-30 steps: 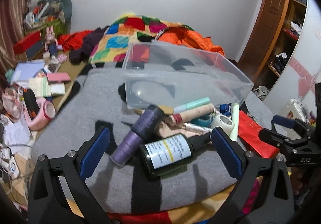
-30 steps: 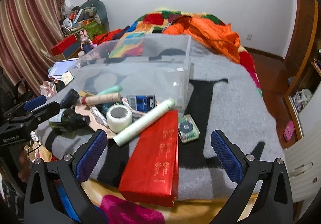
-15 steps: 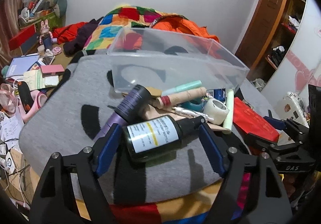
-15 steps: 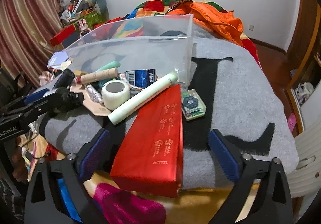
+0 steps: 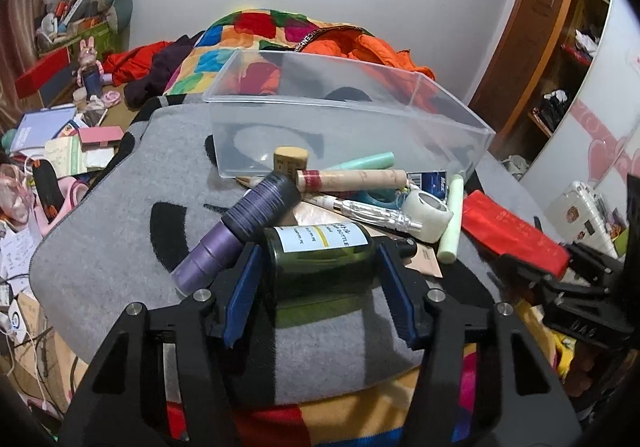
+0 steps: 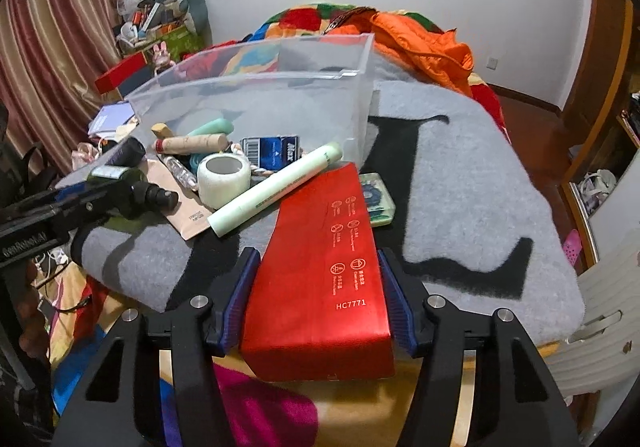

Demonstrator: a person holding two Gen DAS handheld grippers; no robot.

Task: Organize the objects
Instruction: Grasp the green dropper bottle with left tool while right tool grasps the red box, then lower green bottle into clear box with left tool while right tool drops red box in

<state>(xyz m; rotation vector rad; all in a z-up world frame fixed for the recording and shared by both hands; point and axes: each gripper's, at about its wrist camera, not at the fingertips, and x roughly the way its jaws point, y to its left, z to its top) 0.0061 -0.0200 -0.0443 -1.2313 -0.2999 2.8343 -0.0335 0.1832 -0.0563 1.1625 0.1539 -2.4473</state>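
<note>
Since 1 s ago I have advanced both grippers and narrowed their jaws. The left gripper [image 5: 318, 275] now brackets the dark green spray bottle [image 5: 320, 251]; the right gripper [image 6: 318, 293] brackets the red box [image 6: 324, 279]. I cannot tell whether either pair of pads has contact. Both items lie on the grey blanket [image 6: 472, 183] before the empty clear bin [image 5: 340, 119], presumably their destination.
</note>
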